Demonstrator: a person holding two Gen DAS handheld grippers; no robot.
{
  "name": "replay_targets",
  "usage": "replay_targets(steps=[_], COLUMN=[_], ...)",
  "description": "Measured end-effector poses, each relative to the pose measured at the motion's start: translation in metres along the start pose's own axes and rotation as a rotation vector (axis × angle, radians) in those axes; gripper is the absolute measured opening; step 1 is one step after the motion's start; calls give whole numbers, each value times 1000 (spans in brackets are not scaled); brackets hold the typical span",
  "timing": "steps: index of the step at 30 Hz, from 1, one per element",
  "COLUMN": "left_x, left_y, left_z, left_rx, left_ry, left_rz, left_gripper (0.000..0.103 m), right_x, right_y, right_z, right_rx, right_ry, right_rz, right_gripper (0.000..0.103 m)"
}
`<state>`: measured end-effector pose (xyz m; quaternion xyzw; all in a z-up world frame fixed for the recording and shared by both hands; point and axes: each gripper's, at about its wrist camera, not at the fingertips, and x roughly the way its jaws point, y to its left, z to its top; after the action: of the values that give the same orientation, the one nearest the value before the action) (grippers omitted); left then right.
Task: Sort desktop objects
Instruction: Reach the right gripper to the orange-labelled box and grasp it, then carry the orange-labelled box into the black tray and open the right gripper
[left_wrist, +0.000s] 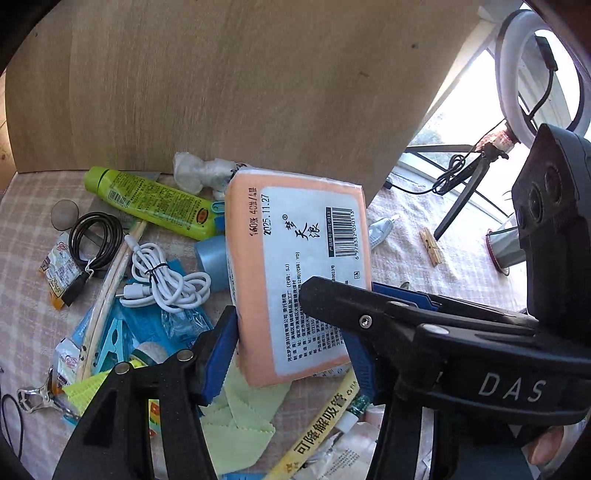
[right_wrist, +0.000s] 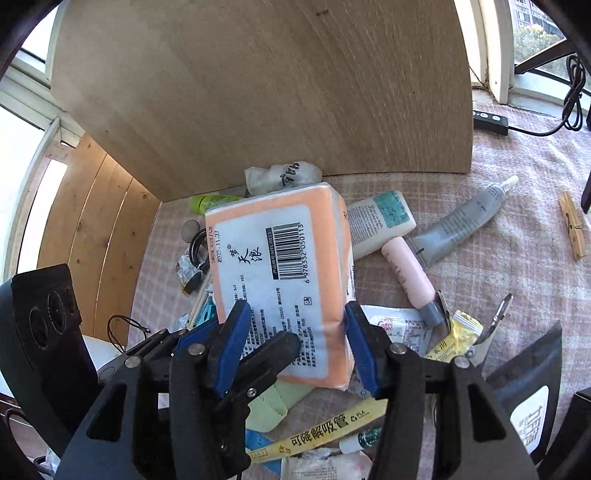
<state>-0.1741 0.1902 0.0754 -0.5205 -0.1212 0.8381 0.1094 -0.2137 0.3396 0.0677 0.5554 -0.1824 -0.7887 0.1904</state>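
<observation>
Orange tissue pack (left_wrist: 295, 266), label up, tilted above desk clutter.

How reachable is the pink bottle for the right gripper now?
Probably not yet: the right gripper is closed on the tissue pack. The pink bottle lies uncovered beside it, so once freed, likely yes.

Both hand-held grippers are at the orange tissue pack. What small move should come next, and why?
Probably lift it straight up a little. The left hand-held gripper and right hand-held gripper both seem to pinch the tissue pack, which sits tilted over a green cloth amid clutter, so raising first avoids dragging anything.
</observation>
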Motion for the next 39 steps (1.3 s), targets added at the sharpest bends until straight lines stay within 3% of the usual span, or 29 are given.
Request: replay_targets(steps=[8,16,39], left_x=[-47,-87,-57], left_y=[-40,-104,-347], left_z=[-20,-51,-198], left_rx=[47,126,448], left_ry=[-23,-45,162], left_rz=[-35,-77,-335], left_gripper=[53,53,53], right_x=[-65,-138,-314], right_y=[3,-5,-189], right_z=[-32,-72,-253], right_rx=[-11,-21,303], right_ry=[-42,-107,-197], right_rz=[1,-41,-246], right_gripper=[52,52,52])
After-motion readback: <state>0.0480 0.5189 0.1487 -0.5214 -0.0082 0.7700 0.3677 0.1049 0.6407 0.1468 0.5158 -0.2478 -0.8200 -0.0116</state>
